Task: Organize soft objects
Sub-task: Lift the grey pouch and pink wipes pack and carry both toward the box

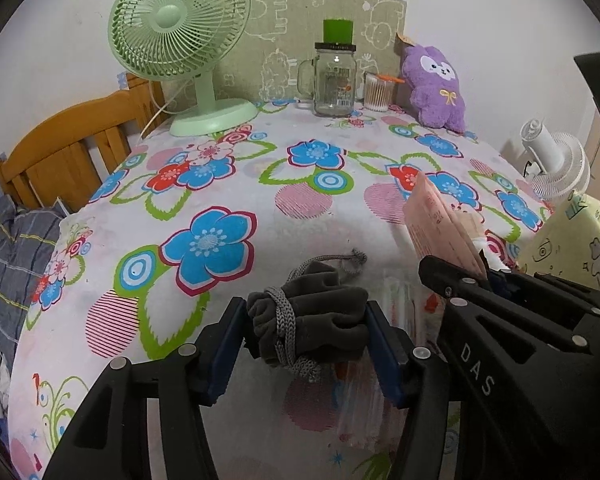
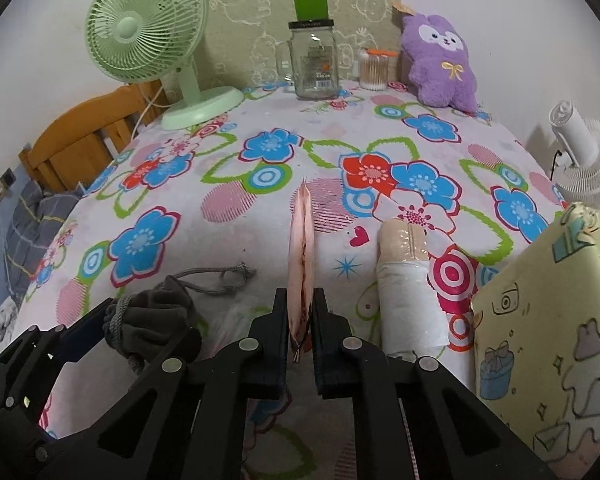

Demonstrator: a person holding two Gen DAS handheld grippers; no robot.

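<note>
Left claw [image 1: 306,330] gripping grey pouch [image 1: 312,316]

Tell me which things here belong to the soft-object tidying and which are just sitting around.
In the job: grey pouch in left gripper; pink packet in right gripper; wrapped roll; purple plush.
Just lying about: green fan, glass jar, cotton swabs, white fan.

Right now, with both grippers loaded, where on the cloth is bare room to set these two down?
The widest free patch is mid-table, between the green fan and glass jar at the back and the grey pouch in the left gripper. The right side is crowded: a wrapped roll and yellow box sit beside the pink packet the right gripper clamps.
</note>
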